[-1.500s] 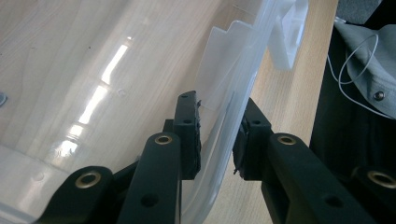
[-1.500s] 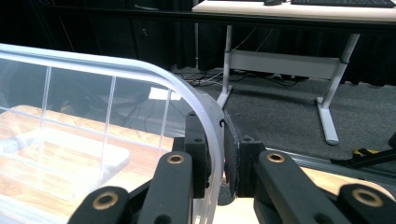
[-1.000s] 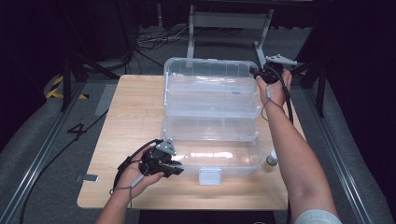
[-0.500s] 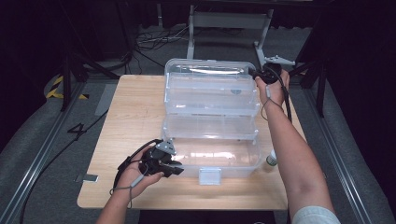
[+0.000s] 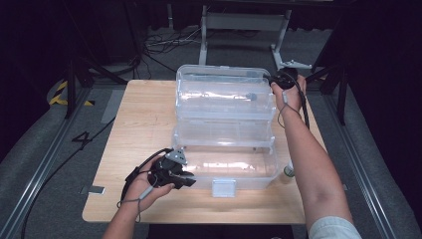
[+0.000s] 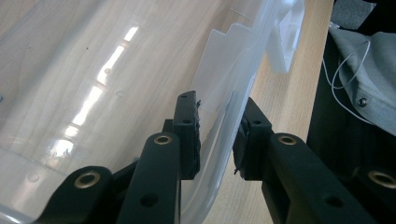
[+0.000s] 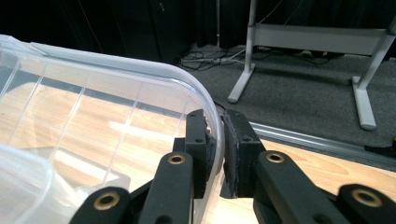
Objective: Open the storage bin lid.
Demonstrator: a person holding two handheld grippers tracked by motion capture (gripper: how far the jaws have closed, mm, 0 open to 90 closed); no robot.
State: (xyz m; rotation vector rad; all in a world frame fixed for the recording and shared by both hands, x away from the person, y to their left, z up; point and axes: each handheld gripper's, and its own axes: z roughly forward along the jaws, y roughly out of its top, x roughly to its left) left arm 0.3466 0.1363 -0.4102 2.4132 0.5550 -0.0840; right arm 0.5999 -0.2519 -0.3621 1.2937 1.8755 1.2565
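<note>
Large clear plastic storage bin point(image 5: 224, 164) on light wooden table point(image 5: 139, 129); clear plastic lid point(image 5: 226, 92) stands raised at bin's far side.

Right gripper point(image 5: 283, 79): jaws clamped narrow on lid's far corner rim, rim between pads point(image 7: 205, 140).

Left gripper point(image 5: 174, 172): jaws straddle bin's near wall, small gaps at pads, grip loose or not yet closed.

Judgement: lid mid-swing; bin steadied; whether opening or closing, cannot tell.

Overhead light falls bright on the desk point(image 5: 144, 129) while the surroundings sink into near black. White glare streaks the clear box point(image 6: 107, 70). The high view looks soft and grainy.
</note>
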